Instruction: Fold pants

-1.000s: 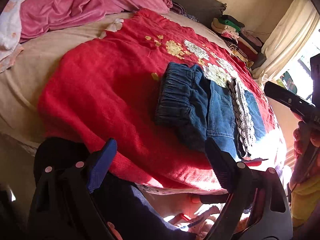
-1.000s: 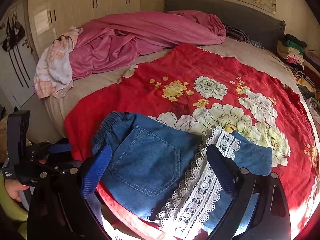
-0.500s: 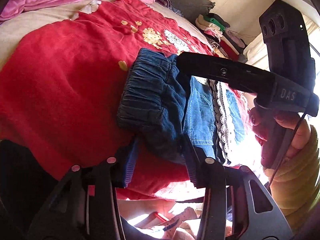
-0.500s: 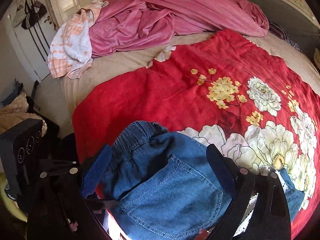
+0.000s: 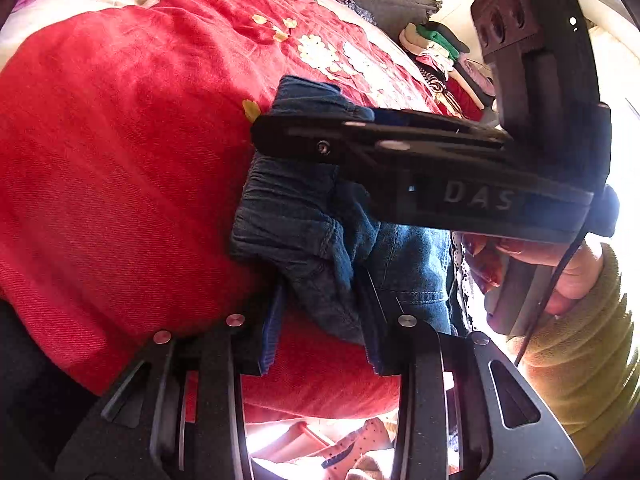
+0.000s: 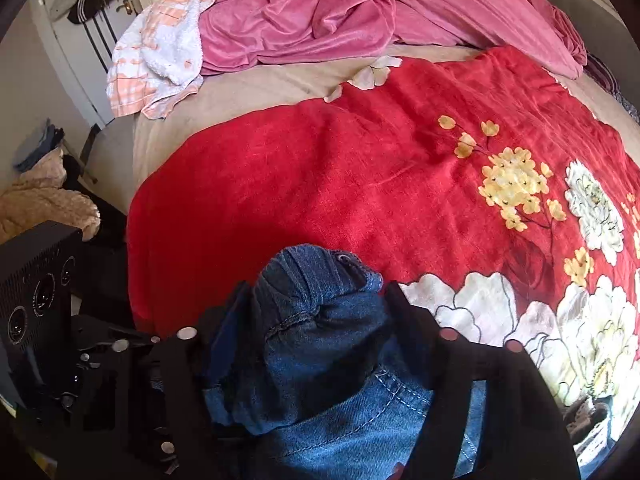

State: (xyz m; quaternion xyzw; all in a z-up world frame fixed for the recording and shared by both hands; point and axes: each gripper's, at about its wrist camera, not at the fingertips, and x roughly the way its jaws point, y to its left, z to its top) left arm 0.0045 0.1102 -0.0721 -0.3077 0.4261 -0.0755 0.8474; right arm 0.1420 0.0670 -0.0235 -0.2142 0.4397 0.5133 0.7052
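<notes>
Both grippers, left (image 5: pixel 320 316) & right (image 6: pixel 312 344), closed in since earlier; jaws now pinching blue denim pants' (image 5: pixel 304 216) waistband on red floral blanket (image 6: pixel 360 168).

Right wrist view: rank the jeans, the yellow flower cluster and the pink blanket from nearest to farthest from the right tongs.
1. Jeans: between the right tongs.
2. Yellow flower cluster: ahead, to the right.
3. Pink blanket: far edge of the bed.

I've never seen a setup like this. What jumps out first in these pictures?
Bunched blue denim pants lie at the near edge of a bright red flowered blanket. The left hand-held gripper and the right hand-held gripper both pinch their waistband end. Behind lies a crumpled pink bedcover.
</notes>
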